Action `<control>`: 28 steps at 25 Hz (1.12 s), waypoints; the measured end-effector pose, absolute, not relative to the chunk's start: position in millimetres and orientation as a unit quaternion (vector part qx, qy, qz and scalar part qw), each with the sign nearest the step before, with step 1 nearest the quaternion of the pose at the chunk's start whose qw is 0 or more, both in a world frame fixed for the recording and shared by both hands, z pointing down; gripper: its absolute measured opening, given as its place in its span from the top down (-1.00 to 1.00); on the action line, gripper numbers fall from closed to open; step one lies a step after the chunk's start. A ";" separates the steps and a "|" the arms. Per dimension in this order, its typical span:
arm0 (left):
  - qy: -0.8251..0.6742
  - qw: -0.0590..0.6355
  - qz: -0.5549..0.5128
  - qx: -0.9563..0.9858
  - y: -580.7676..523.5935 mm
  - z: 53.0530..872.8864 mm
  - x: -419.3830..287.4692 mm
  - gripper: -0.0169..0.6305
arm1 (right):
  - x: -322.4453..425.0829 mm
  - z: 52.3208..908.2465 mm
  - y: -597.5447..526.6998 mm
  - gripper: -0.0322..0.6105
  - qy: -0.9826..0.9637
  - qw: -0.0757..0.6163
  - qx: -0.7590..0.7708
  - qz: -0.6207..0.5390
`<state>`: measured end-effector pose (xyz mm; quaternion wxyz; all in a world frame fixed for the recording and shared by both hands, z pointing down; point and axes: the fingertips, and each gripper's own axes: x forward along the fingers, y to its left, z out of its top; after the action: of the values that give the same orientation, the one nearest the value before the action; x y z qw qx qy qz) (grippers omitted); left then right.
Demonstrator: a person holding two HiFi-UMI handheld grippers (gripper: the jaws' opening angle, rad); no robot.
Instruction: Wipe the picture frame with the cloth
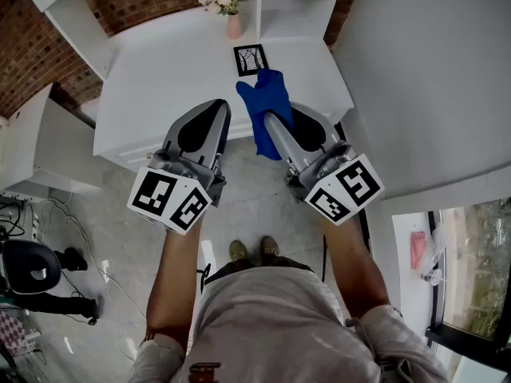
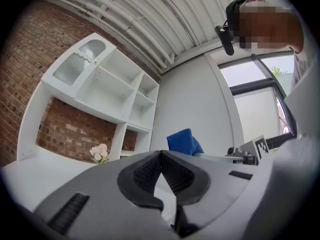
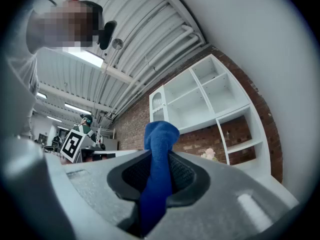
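cloth [image 1: 267, 102] blue; picture frame [image 1: 251, 60] black, tree print; table [image 1: 160, 78] white; vase [image 1: 234, 27] pink; wall [image 1: 32, 46] red brick.

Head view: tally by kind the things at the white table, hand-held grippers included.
picture frame: 1
blue cloth: 1
pink vase of flowers: 1
hand-held grippers: 2, left hand-held gripper and right hand-held gripper
Total: 5

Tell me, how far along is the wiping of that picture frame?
Done: the right gripper has the blue cloth clamped in its jaws. In hand: both grippers hang short of the picture frame; the left gripper is shut, empty. Left: bringing the cloth to the frame on the white table and wiping it.
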<state>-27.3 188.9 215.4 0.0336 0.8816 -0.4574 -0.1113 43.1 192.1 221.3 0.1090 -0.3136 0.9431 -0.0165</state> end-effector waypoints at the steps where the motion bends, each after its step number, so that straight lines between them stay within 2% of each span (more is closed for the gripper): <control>1: -0.457 0.033 -0.111 0.882 188.5 215.8 -26.7 0.95 | 43.5 221.8 191.8 0.67 0.943 0.109 -0.313 -0.016; 11: -0.464 0.035 -0.110 0.878 181.7 219.1 -18.6 0.95 | 52.8 223.5 185.7 0.67 0.944 0.102 -0.313 -0.007; 28: -0.499 0.020 -0.101 0.860 168.4 220.8 8.2 0.95 | 117.2 227.6 157.8 0.67 0.941 0.114 -0.320 -0.017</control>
<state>8.2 168.4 220.8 0.0197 0.8605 -0.4990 -0.1012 117.2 157.8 227.6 0.1137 -0.3196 0.9406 -0.0172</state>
